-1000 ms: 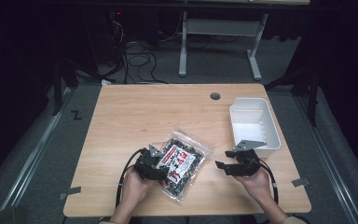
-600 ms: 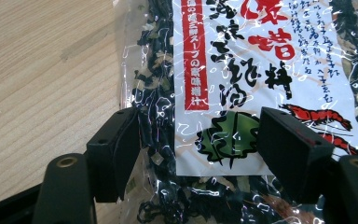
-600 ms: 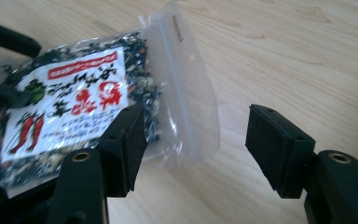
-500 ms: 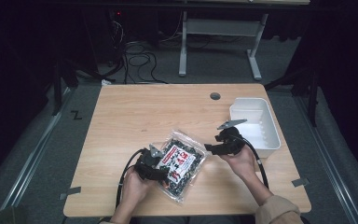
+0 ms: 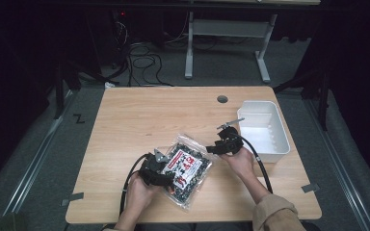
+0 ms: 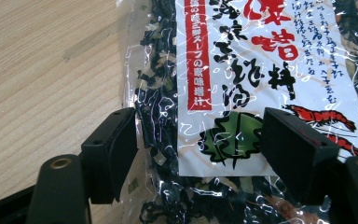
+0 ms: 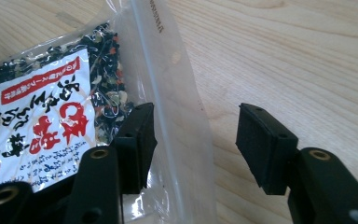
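My left gripper [image 5: 160, 166] and right gripper [image 5: 221, 143], jaws spread, straddle opposite edges of the snack bag [image 5: 187, 167], positioned to lift it by 2 grips.

High view: fixed overhead, facing forward and down, far enough to take in the whole worktop [image 5: 125, 125] mid-frame. Left gripper view: very close, looking along its jaws at the packet [image 6: 242, 93], which covers the centre and right of frame. Right gripper view: close and low, the same packet [image 7: 51, 107] at left, bare worktop [image 7: 284, 56] at right. All 3 views share the packet [image 5: 185, 168].
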`<action>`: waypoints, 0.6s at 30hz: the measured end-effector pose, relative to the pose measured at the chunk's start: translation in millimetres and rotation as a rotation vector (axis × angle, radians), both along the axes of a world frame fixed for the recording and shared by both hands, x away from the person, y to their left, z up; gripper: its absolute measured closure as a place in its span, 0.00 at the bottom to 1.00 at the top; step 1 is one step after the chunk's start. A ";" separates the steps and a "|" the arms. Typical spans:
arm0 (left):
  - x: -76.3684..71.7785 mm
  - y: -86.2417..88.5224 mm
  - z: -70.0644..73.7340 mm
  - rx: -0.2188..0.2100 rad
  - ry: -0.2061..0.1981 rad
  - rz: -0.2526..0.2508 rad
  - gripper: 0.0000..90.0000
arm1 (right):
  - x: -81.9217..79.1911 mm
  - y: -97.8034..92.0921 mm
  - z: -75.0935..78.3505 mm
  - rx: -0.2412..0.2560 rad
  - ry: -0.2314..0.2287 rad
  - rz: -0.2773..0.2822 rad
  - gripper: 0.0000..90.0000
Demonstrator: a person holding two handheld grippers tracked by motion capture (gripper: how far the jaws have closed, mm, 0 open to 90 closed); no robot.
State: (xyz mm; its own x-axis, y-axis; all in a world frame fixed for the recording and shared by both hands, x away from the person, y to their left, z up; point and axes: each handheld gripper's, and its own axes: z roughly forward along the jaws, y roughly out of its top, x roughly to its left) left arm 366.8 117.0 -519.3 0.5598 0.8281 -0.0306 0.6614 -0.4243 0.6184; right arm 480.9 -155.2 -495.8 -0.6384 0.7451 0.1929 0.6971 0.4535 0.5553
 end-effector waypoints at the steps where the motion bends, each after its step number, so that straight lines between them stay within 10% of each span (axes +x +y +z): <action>1: 0.5 0.2 -0.1 0.000 0.001 0.004 0.30 | 1.3 0.8 -1.5 0.010 0.013 0.001 0.58; 18: 3.3 3.7 -1.0 -0.001 -0.001 0.049 0.27 | -16.7 -6.9 -0.1 0.028 0.053 0.095 0.89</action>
